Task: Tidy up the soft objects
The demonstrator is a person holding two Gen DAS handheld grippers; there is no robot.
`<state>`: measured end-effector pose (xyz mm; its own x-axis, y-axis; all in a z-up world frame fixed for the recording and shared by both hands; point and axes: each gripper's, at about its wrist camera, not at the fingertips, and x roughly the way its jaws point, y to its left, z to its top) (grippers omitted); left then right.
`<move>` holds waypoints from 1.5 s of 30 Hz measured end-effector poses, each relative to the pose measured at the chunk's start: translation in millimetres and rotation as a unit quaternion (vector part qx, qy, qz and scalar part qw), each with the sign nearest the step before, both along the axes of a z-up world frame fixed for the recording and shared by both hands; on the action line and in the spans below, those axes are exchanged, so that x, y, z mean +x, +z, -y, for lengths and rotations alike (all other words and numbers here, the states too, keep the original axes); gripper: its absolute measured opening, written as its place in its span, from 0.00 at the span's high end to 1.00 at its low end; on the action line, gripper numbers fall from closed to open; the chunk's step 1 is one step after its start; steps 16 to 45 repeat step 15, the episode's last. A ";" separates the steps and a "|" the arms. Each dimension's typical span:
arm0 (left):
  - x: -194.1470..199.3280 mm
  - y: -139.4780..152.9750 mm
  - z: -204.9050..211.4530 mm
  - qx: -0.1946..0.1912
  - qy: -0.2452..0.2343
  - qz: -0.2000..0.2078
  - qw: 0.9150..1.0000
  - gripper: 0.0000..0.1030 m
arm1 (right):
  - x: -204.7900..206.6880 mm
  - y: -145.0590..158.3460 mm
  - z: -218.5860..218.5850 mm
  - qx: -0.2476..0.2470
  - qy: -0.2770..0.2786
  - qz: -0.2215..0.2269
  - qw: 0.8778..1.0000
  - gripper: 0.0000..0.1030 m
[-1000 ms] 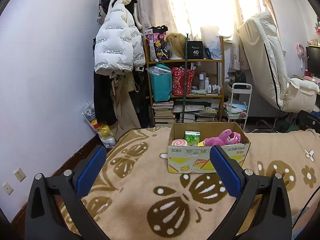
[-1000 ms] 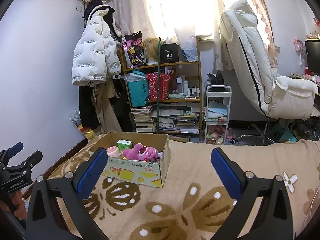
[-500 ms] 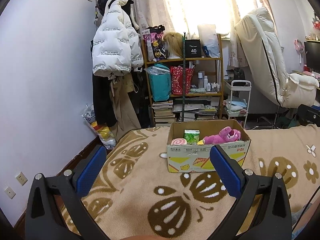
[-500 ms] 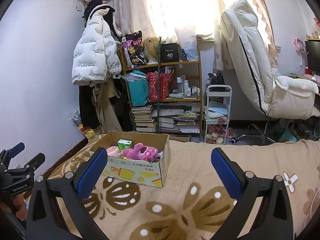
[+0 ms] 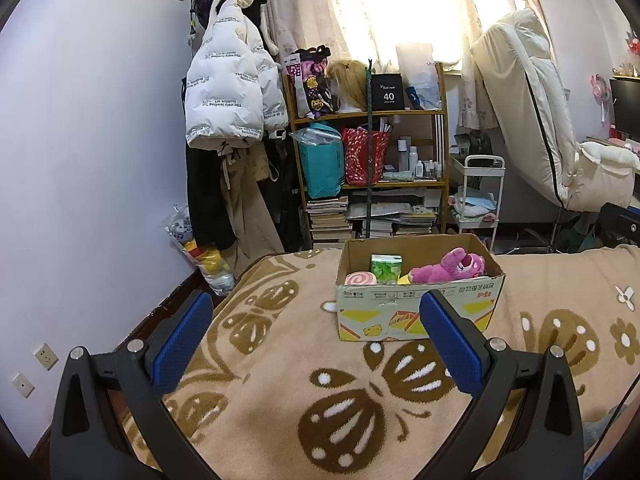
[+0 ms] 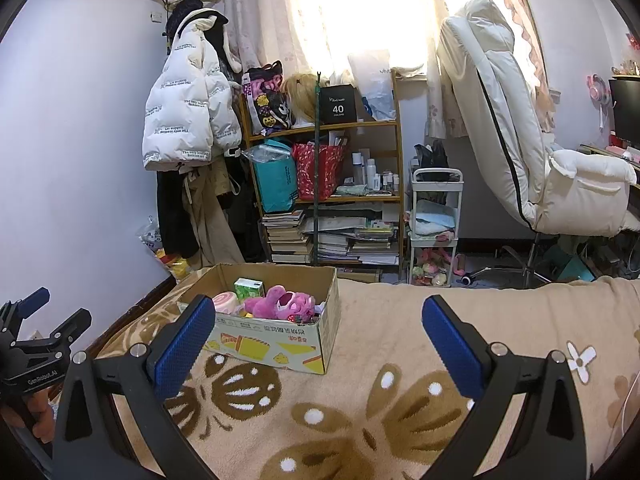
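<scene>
Grippers first: we've got the left gripper (image 5: 312, 332) and the right gripper (image 6: 316, 332) both spread wide with nothing between the blue pads, hovering over the tan butterfly blanket (image 5: 280, 380). Our cardboard box (image 5: 416, 308) sits on that blanket ahead of us, and inside it we see the pink plush toy (image 5: 448, 268), a green tissue pack (image 5: 386, 268) and a pink swirl cushion (image 5: 360, 279) side by side.
</scene>
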<state>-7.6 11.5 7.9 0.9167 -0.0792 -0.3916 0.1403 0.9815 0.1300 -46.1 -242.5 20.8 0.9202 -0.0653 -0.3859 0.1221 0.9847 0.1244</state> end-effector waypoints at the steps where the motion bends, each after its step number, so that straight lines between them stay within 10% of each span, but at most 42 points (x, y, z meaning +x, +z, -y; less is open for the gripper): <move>1: 0.3 0.0 -0.3 0.000 -0.001 0.000 1.000 0.01 | 0.1 0.0 0.2 0.000 0.000 0.000 1.000 0.00; 45: -0.2 0.7 -4.3 -0.004 -0.003 -0.001 1.000 0.01 | -0.3 0.5 2.6 0.004 0.002 0.003 1.000 0.00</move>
